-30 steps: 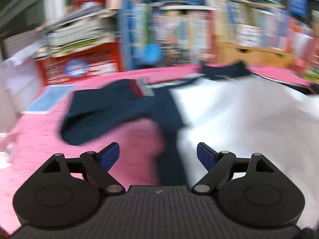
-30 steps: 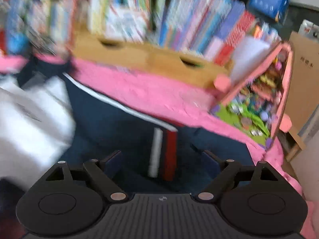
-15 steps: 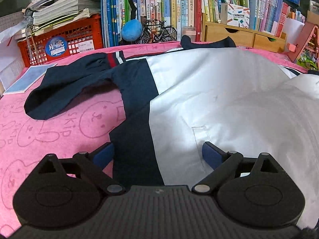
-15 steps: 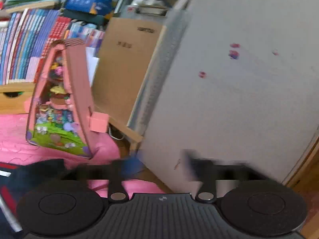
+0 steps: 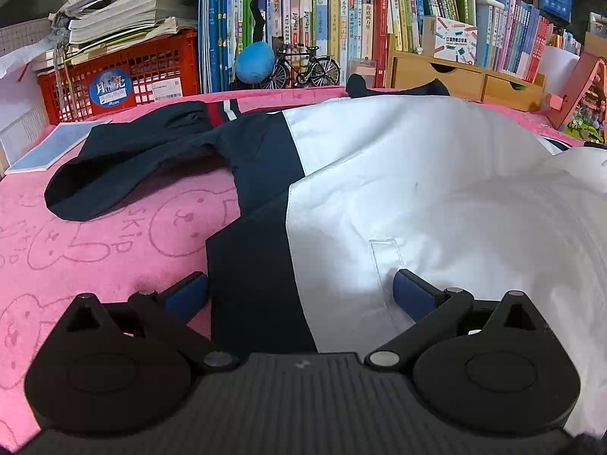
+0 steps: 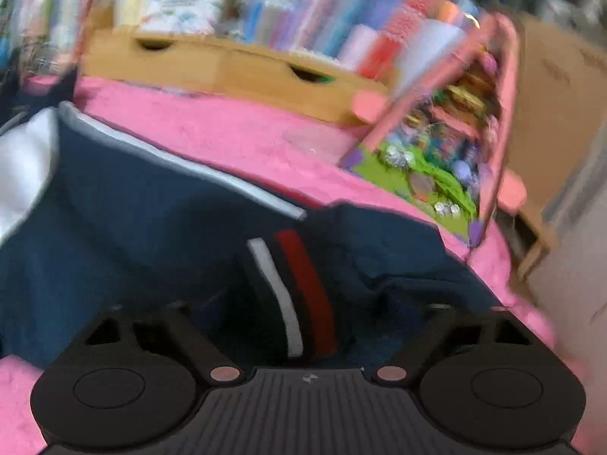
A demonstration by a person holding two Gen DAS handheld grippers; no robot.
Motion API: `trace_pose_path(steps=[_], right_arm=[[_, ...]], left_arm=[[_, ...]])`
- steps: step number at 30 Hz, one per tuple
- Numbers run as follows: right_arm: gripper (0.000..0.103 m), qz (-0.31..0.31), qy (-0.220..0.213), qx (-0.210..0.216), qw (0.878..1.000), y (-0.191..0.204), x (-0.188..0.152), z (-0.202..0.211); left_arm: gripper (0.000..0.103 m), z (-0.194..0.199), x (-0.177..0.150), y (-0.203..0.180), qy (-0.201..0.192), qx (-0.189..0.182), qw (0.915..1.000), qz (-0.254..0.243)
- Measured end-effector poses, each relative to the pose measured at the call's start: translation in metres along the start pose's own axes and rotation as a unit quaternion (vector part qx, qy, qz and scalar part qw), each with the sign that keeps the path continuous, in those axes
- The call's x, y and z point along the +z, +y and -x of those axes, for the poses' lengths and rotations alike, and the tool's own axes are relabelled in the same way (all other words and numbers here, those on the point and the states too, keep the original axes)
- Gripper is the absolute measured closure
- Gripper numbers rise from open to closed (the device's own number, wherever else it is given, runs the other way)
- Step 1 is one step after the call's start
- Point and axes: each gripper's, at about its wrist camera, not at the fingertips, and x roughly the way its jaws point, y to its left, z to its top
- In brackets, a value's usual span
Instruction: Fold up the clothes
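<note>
The navy and white garment (image 5: 379, 189) lies spread flat, front panel up, on the pink cloth (image 5: 76, 258) that covers the tabletop, which is probably how it needs to lie before any fold can start: body smoothed out, sleeves thrown out to the sides. In the left wrist view the white panel fills the field from twelve round to four o'clock, the navy side strip runs down to six, and the left sleeve (image 5: 132, 167) trails off toward ten o'clock with its striped band near the crate. The left gripper (image 5: 299, 295) sits low at the near hem, its fingers (image 5: 187, 295) having just spread to their widest; one pad rests over the pink cloth at seven o'clock, the other over the white panel at five, so the navy strip and hem edge lie between them but neither pad presses on fabric. That straddle looks like a set-up for pinching the hem. The right wrist view is smeared by motion. There the right gripper (image 6: 303, 314) hangs over the other navy sleeve (image 6: 151, 227), with the red and white stripe band (image 6: 296, 288) running up between its fingers at six o'clock. Those fingers have just been closing and stand partly open; the blur hides whether the pads yet touch the cloth.
</note>
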Motion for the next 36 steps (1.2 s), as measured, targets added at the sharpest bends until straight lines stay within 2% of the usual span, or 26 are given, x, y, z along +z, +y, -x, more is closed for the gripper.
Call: trace_pose_path(steps=[1,3,4,5,7,8,9,10,12,14,16,18,20,23,24,26,28,30,33,36], right_arm=[[0.061,-0.034,0.002,-0.007,0.999,-0.008,0.003,-0.004],[0.062,-0.062,-0.021,-0.049,0.997,-0.03,0.003,0.005],[0.062,-0.074,-0.035,-0.093,0.992,-0.045,0.006,0.008],[0.062,-0.085,-0.049,-0.136,0.986,-0.06,0.008,0.011],[0.061,-0.15,-0.049,-0.244,0.957,-0.109,0.014,0.01],[0.057,-0.193,-0.035,-0.265,0.944,-0.135,0.016,0.012],[0.036,-0.234,-0.023,-0.264,0.936,-0.157,0.018,0.015],[0.013,-0.261,-0.027,-0.246,0.933,-0.17,0.019,0.02],[0.0,-0.263,-0.062,-0.226,0.936,-0.171,0.016,0.032],[0.0,-0.241,-0.083,-0.236,0.938,-0.163,0.013,0.038],[0.0,-0.22,-0.078,-0.217,0.948,-0.15,0.014,0.037],[0.0,-0.214,-0.077,-0.136,0.964,-0.131,0.012,0.042],[0.0,-0.185,-0.087,-0.052,0.977,-0.096,0.02,0.051],[0.0,-0.103,-0.1,0.068,0.987,-0.026,0.037,0.068],[0.0,-0.068,-0.098,0.1,0.988,0.0,0.046,0.073],[0.0,-0.004,-0.088,0.15,0.985,0.055,0.058,0.083],[0.0,0.036,-0.082,0.199,0.976,0.106,0.066,0.091],[0.0,0.07,-0.078,0.244,0.964,0.153,0.073,0.095],[0.0,0.131,-0.085,0.241,0.958,0.211,0.065,0.094],[0.0,0.147,-0.076,0.228,0.959,0.239,0.051,0.078]], left_arm=[[0.0,0.0,0.0,0.0,-0.001,0.0,1.0,0.0],[0.0,0.0,0.0,0.001,-0.002,-0.002,1.0,-0.001],[0.0,0.0,0.0,0.001,-0.002,-0.002,1.0,0.0],[0.0,-0.001,-0.001,0.0,-0.003,-0.002,1.0,0.0],[0.0,-0.001,-0.001,0.0,-0.004,-0.001,1.0,0.001],[0.0,-0.001,-0.001,-0.001,-0.004,0.0,1.0,0.001],[0.0,-0.001,-0.001,-0.001,-0.005,0.0,1.0,0.002],[0.0,-0.001,-0.001,-0.002,-0.005,0.0,1.0,0.002],[0.0,-0.001,-0.001,-0.001,-0.006,0.0,1.0,0.002],[0.0,-0.002,-0.001,-0.001,-0.006,0.0,1.0,0.003],[0.0,-0.002,-0.001,-0.003,-0.002,0.003,1.0,0.004],[0.0,-0.001,0.004,-0.003,0.013,0.006,0.9999,0.007],[0.0,0.005,0.011,-0.002,0.021,0.005,0.9997,0.008],[0.0,0.032,0.024,0.008,-0.013,-0.004,0.9999,0.007],[0.0,0.042,0.029,0.012,-0.026,-0.005,0.9996,0.005],[0.0,0.053,0.044,0.02,-0.048,0.019,0.9986,-0.009],[0.0,0.063,0.058,0.028,-0.07,0.044,0.9963,-0.024],[0.0,0.052,0.074,0.039,-0.075,0.087,0.9921,-0.05],[0.0,0.015,0.099,0.046,-0.078,0.121,0.9862,-0.082],[0.0,-0.042,0.117,0.043,-0.054,0.135,0.9836,-0.106]])
